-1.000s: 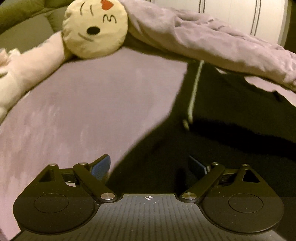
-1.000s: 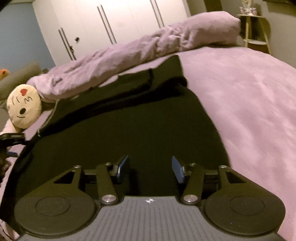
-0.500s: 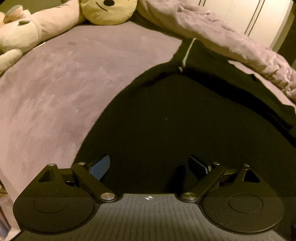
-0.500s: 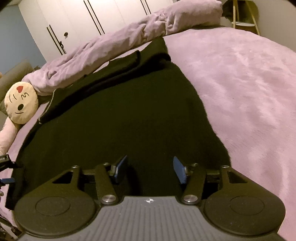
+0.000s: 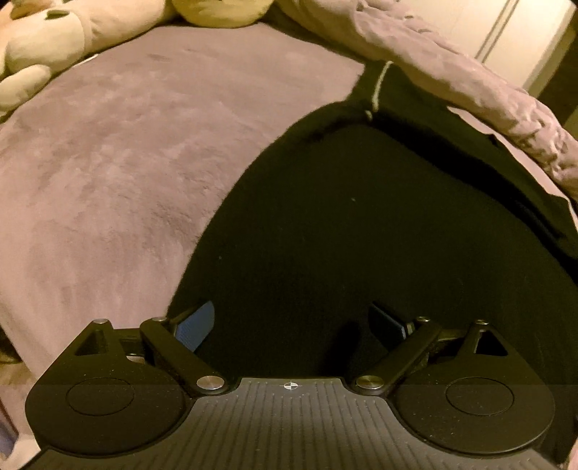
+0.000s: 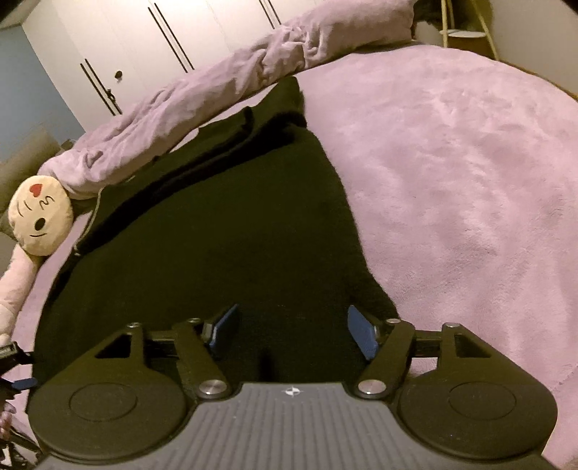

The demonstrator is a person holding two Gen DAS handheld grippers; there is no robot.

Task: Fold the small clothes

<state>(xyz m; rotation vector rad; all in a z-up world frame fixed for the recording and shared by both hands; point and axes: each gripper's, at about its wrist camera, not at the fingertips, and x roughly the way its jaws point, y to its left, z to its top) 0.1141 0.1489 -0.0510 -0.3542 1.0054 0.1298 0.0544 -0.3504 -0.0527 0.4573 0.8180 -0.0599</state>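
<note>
A black garment (image 5: 361, 224) lies spread flat on the purple bed cover, with a pale drawstring (image 5: 377, 86) at its far end. It also shows in the right wrist view (image 6: 216, 235). My left gripper (image 5: 290, 321) is open over the garment's near left edge, holding nothing. My right gripper (image 6: 292, 330) is open over the garment's near right edge, holding nothing. Part of the left gripper (image 6: 14, 365) shows at the left edge of the right wrist view.
A round cream plush face (image 6: 39, 215) with pink plush limbs (image 5: 47, 32) lies at the far left. A rumpled purple duvet (image 6: 216, 94) runs along the far side. The purple bed cover (image 6: 451, 180) spreads to the right. White wardrobe doors (image 6: 151, 39) stand behind.
Both grippers have drawn back toward the near edge of the garment and tilted down, so more of the black cloth is in view. Both jaws stayed open.
</note>
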